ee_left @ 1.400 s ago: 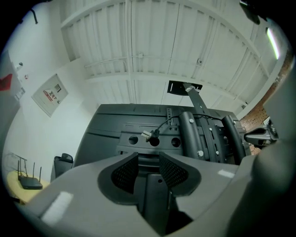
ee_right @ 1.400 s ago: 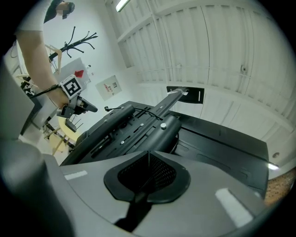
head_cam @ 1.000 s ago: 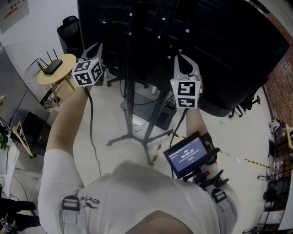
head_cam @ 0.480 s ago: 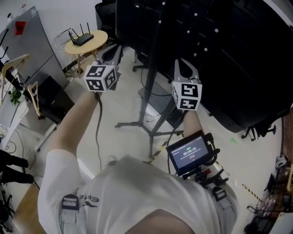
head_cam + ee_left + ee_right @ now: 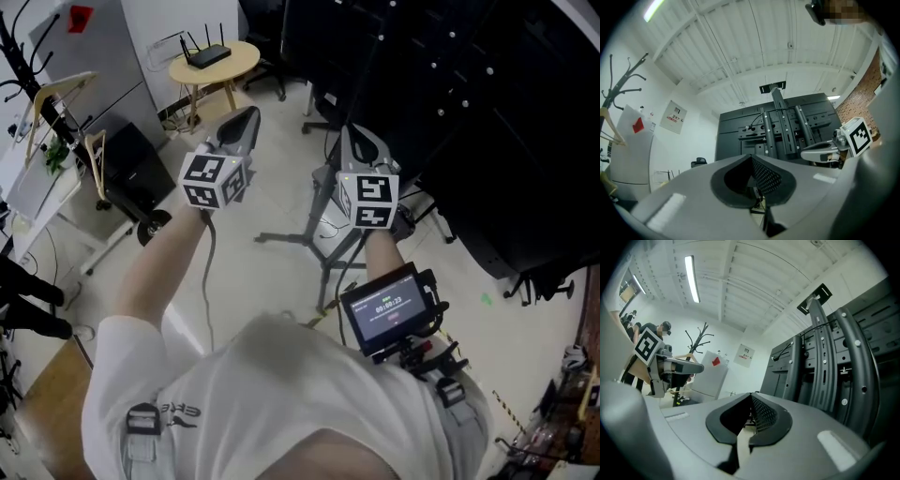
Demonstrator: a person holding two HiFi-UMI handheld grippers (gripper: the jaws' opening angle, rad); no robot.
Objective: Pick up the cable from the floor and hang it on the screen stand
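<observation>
Left gripper (image 5: 246, 120): jaws pressing together, holding nothing, hovering left of the black metal tripod screen stand (image 5: 298, 238).
Right gripper (image 5: 354, 139): jaws closed, empty, partly covering the stand's post.
Cable: thin dark cable (image 5: 328, 227) lying on the floor by the stand's feet, hard to make out.

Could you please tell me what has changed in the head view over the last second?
Both grippers have dropped away from the dark screen: the left gripper and right gripper are now closer together, over the floor by the legs of the screen stand. The view also swung, so the round table sits further right. Unchanged: both jaws shut and empty; nothing was grasped or released.
</observation>
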